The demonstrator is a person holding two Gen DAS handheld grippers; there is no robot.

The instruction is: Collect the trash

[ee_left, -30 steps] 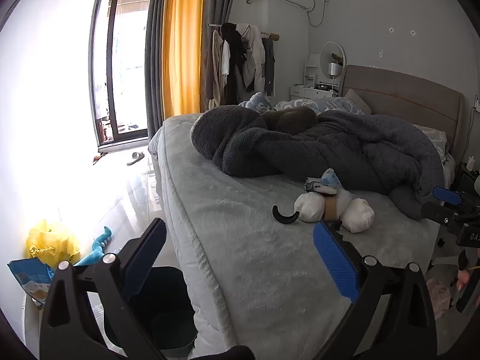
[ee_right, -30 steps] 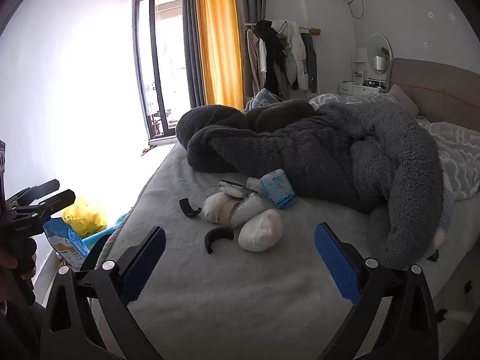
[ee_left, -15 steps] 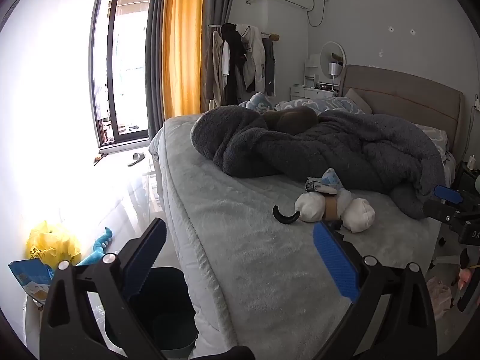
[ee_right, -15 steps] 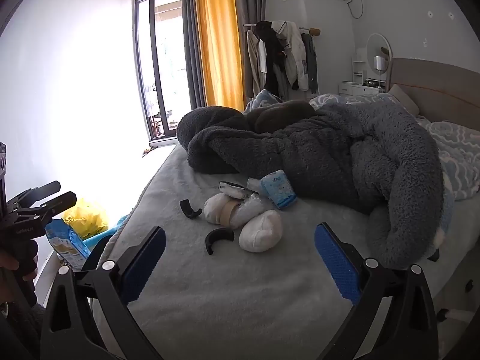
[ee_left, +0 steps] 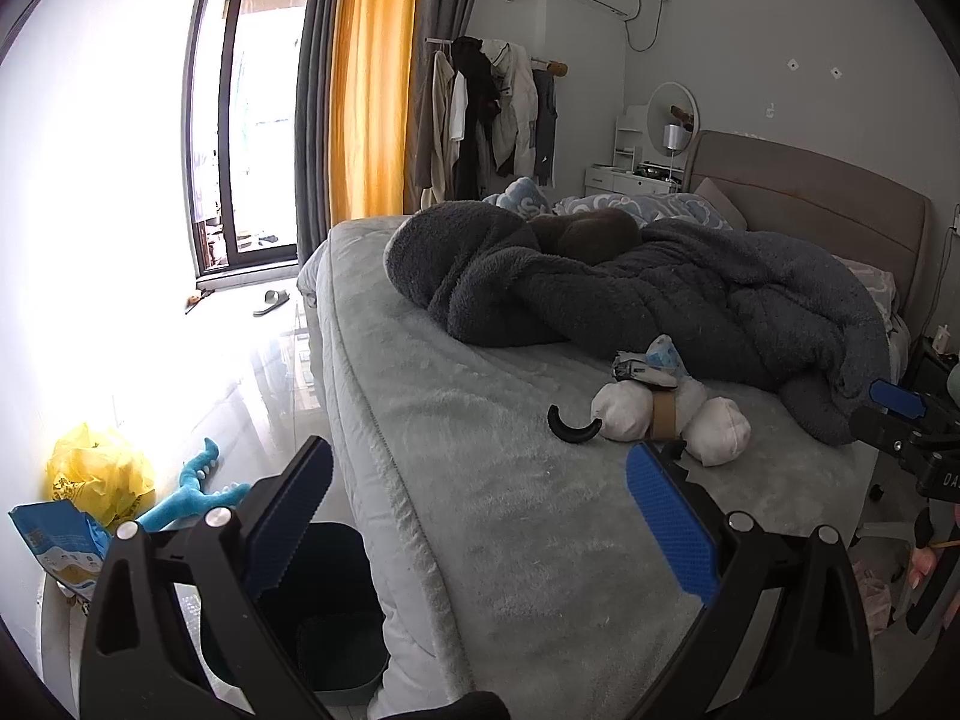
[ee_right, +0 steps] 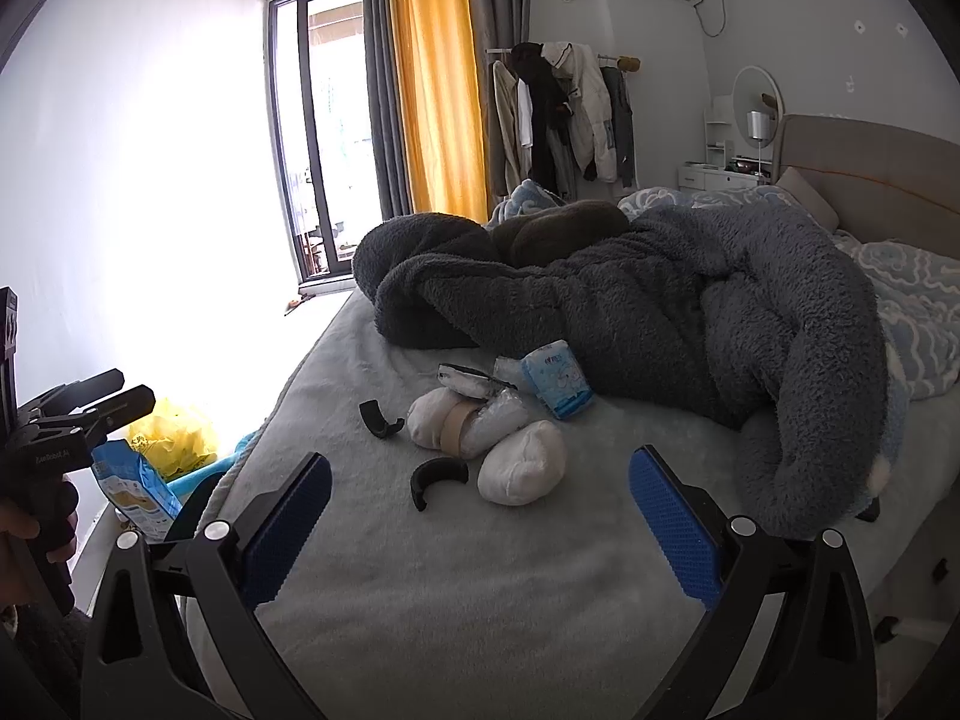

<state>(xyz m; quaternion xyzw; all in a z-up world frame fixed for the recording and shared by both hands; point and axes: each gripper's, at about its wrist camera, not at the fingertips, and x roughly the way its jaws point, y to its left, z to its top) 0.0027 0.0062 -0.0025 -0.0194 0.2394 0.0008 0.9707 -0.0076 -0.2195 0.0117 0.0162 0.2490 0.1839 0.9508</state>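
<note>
We are in a bedroom, at the foot of a grey bed [ee_right: 480, 588] with a dark fleece blanket [ee_right: 660, 306] bunched across it. Our right gripper [ee_right: 480, 516] hangs over the mattress with its blue pads spread wide and nothing between them. Just ahead of it lies the trash: two white wads [ee_right: 522, 471], a taped bundle [ee_right: 462, 426], a blue tissue pack [ee_right: 558, 381] beyond them, and two black curved clips [ee_right: 438, 477], one near the left pad. Our left gripper [ee_left: 477, 510] is likewise wide open and empty, over the bed's left edge; the same pile [ee_left: 672, 414] sits ahead of its right pad. Below its left pad stands a dark bin [ee_left: 336, 618], with a yellow bag [ee_left: 99, 471] farther left.
</note>
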